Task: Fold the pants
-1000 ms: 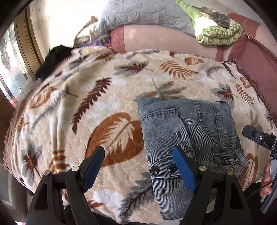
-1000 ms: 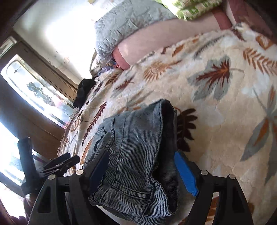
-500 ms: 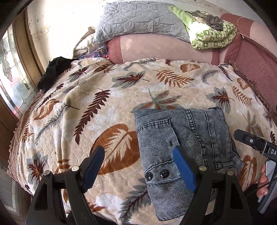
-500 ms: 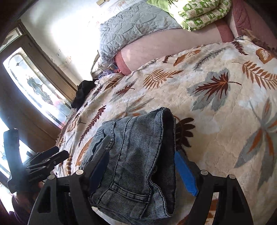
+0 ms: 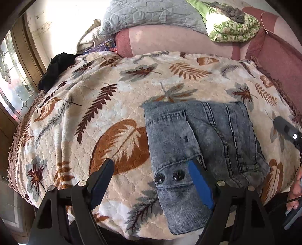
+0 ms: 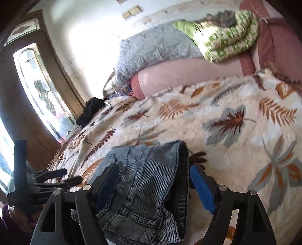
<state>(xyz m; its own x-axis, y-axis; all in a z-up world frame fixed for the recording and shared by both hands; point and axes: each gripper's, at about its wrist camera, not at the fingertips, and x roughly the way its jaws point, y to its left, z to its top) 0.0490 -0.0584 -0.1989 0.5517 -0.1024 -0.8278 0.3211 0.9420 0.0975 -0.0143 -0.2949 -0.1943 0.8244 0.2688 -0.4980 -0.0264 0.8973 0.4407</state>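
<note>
The grey-blue denim pants (image 5: pixel 200 143) lie folded into a compact stack on the leaf-print blanket (image 5: pixel 105 116) near the bed's front edge, two dark buttons facing me. My left gripper (image 5: pixel 151 181) is open and empty above the stack's left part, its blue right pad over the waistband. In the right wrist view the folded pants (image 6: pixel 149 184) lie between the pads of my open right gripper (image 6: pixel 152 186), which hovers over them without pinching. The left gripper (image 6: pixel 56 179) shows at the lower left there.
A grey quilted pillow (image 5: pixel 151 13) and a green patterned folded blanket (image 5: pixel 232 26) rest on the pink headboard cushion (image 5: pixel 179 41). A black garment (image 5: pixel 56 69) lies at the bed's far left corner by a wooden-framed window (image 6: pixel 43 88).
Both grippers have drawn back and up from the folded pants. The pants stay in place on the blanket. Both jaws stay open.
</note>
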